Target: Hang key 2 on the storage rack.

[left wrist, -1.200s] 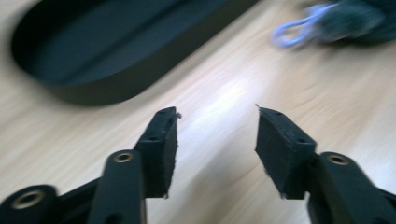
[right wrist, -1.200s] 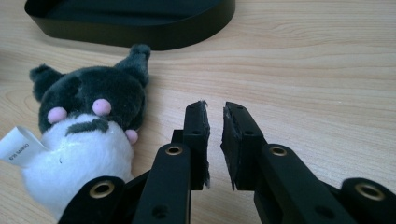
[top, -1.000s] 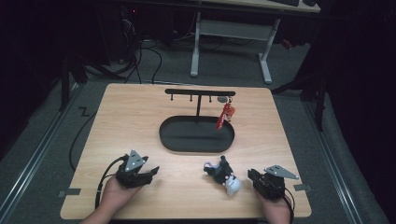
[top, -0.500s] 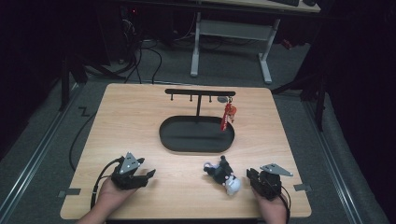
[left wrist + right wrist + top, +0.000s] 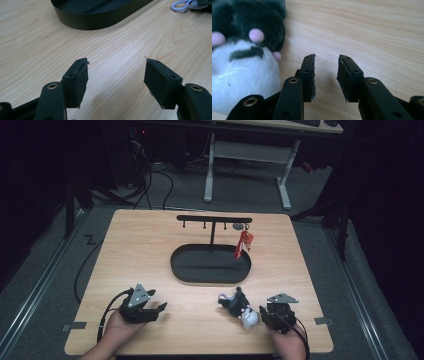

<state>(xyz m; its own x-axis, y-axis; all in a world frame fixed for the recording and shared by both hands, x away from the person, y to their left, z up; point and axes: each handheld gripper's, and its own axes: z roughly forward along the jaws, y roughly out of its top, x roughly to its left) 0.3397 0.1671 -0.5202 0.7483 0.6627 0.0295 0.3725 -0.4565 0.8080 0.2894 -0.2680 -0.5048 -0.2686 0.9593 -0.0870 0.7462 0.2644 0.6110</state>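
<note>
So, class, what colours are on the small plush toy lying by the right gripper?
Dark grey, white and pink; the plush toy shows best in the right gripper view.

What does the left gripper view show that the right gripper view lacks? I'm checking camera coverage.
Left gripper view: the black oval tray and a pale loop at the top edge, beyond the left gripper, jaws wide apart. Right gripper view: the plush toy just left of the right gripper, its jaws narrowly apart, nothing between. Both: the wooden table.
</note>
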